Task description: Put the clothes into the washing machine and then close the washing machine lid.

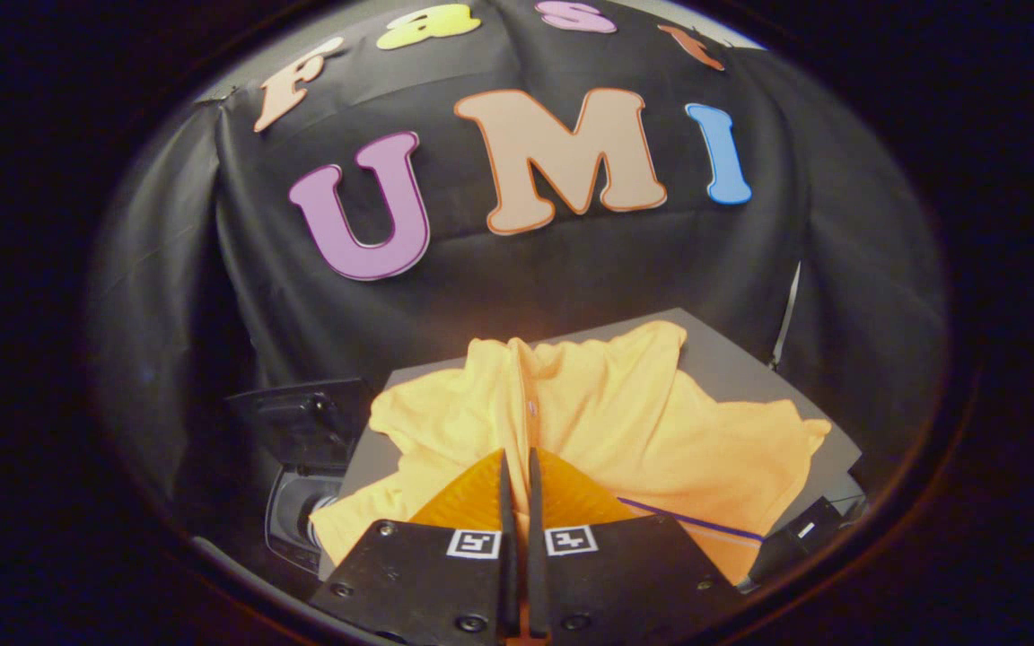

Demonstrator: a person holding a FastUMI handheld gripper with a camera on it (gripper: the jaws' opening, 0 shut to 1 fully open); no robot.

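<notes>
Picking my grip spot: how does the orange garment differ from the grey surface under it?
The orange garment is bright and rumpled; the grey surface is dull and flat. The garment rises in a fold running between the fingers of the claw, which seem to pinch it; the surface lies level. The garment hides most of the surface, bare only at its edges.

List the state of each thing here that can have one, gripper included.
Gripper: jaws nearly closed, pinching a raised fold of the cloth.
Orange fabric garment: crumpled, spread over the grey surface, partly lifted at the fold.
Grey flat surface: mostly covered by the garment.
Dark machine: state unclear.
</notes>
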